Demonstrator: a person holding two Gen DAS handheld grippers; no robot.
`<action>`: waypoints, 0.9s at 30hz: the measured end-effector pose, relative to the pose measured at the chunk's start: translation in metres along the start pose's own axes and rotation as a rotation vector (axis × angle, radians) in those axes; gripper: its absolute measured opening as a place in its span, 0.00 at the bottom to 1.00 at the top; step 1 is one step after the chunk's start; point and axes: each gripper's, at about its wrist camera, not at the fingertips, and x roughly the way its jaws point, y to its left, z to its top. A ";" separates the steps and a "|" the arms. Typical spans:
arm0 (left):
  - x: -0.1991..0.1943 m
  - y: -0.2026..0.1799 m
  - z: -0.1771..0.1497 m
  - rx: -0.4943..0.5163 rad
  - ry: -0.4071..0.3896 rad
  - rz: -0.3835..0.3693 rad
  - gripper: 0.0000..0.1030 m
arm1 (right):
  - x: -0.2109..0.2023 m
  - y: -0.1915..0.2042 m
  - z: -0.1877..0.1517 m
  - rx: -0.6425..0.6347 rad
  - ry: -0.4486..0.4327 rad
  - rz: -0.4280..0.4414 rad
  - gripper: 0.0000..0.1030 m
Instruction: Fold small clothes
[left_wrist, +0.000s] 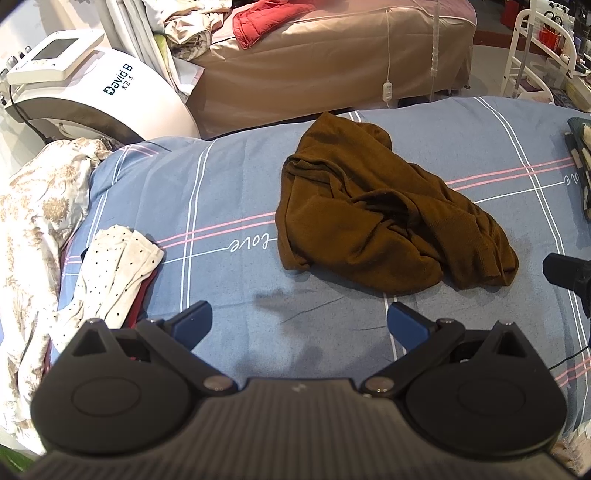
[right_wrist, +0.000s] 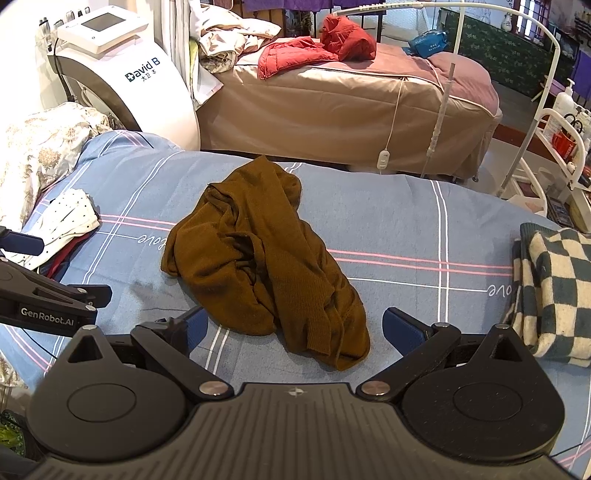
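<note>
A brown knit garment (left_wrist: 373, 221) (right_wrist: 266, 258) lies crumpled in a heap on the blue striped bed sheet (left_wrist: 229, 192) (right_wrist: 406, 221). My left gripper (left_wrist: 299, 325) is open, hovering over bare sheet just short of the heap's near-left edge, holding nothing. My right gripper (right_wrist: 293, 332) is open too, its blue-padded fingers straddling the near end of the brown garment without pinching it. In the right wrist view the left gripper shows at the left edge; in the left wrist view a dark part of the right gripper shows at the right edge.
A white polka-dot garment (left_wrist: 110, 273) (right_wrist: 66, 221) lies over something red at the sheet's left. A green-and-cream checkered cloth (right_wrist: 550, 291) sits at the right. A floral quilt (left_wrist: 33, 221), a white machine (left_wrist: 85, 92) and a tan bed (right_wrist: 351, 110) stand beyond.
</note>
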 end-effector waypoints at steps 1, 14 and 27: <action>0.001 0.000 0.000 0.001 0.002 -0.001 1.00 | 0.000 0.000 0.000 0.001 0.001 0.000 1.00; 0.029 -0.003 -0.003 -0.001 0.056 -0.045 1.00 | 0.013 -0.008 -0.006 0.036 -0.035 0.090 1.00; 0.090 -0.014 -0.042 0.019 0.185 -0.088 0.91 | 0.128 -0.035 -0.048 0.166 0.059 0.090 0.50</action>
